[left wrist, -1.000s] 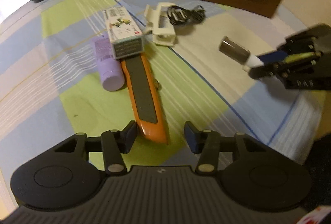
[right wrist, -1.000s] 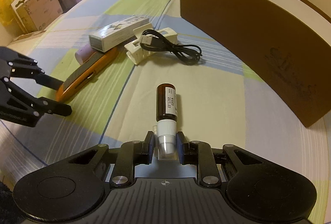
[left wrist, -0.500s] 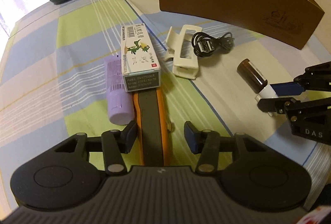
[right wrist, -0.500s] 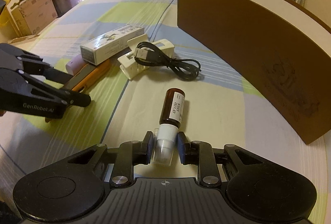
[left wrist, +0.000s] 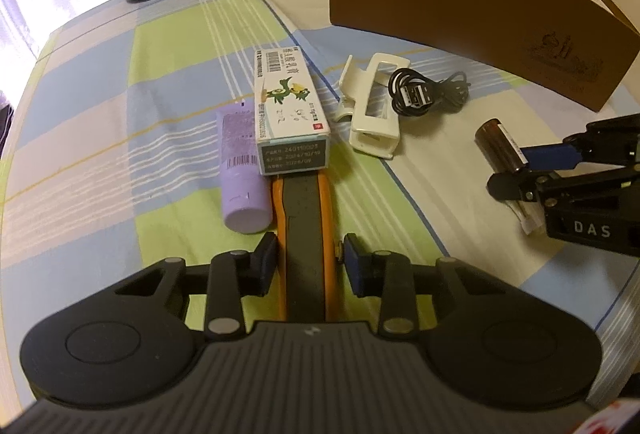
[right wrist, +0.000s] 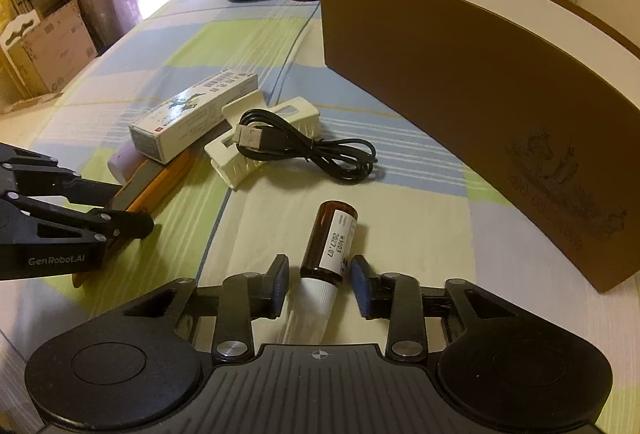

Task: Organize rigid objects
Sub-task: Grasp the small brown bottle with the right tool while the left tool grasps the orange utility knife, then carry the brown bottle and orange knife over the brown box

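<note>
Nothing is visibly in the brown box (right wrist: 460, 81) yet. Left gripper (left wrist: 306, 262) pinches the orange knife (left wrist: 304, 226); right gripper (right wrist: 319, 284) is opening around the brown bottle (right wrist: 330, 242).

Knife (left wrist: 305, 234): near end hidden under gripper body, far end under carton (left wrist: 290, 105). Box (right wrist: 480, 81) cut off at right edge.

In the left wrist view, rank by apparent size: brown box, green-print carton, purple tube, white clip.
1. Brown box.
2. Green-print carton.
3. Purple tube and white clip look alike; the tube lies nearer the camera, so unranked.
</note>
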A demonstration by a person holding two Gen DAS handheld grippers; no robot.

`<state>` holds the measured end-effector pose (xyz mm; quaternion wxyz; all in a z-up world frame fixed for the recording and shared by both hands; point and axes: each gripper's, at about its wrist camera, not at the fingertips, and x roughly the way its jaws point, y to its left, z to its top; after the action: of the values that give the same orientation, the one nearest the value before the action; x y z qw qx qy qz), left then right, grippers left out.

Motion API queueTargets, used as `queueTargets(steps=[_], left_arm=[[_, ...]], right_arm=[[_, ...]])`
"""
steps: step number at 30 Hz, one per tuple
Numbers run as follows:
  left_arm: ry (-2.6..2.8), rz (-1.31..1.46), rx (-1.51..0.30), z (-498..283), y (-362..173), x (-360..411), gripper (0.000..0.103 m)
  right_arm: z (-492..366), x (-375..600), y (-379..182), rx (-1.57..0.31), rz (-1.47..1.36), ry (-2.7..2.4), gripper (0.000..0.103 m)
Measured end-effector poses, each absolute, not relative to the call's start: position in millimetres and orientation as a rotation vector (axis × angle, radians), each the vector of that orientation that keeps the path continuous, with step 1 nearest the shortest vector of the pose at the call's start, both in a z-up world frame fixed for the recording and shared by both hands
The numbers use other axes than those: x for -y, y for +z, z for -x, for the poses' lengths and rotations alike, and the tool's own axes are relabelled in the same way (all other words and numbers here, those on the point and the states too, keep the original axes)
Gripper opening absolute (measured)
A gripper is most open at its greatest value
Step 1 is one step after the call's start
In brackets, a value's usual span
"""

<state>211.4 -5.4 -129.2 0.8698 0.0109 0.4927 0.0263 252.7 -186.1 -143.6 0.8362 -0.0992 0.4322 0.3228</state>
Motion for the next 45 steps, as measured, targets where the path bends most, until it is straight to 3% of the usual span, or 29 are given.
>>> queueTargets(steps=[4,21,27,45], left_arm=[[0.05,-0.007,-1.051,-201.3,-127.7,8.0,0.03],[0.063,-0.012,-1.073,-195.1,-129.3,17.1,0.033],[0.064,-0.03,-1.065,-197.2,-129.1,18.7,0.031],[0.038,-0.016,-1.059,-182.2,-117.2,22.9,0.03]], right_arm=[[-246.3,187.4,-142.7,-0.924,0.229,0.729,0.02],[-229.1,182.4,-142.0,-0.921,0.276,0.743,0.025],[-225.5,180.2,-142.2,-0.906,0.301,0.735,0.02],[-222.2,195.0,-130.1,-0.922,0.203,0.712,0.02]])
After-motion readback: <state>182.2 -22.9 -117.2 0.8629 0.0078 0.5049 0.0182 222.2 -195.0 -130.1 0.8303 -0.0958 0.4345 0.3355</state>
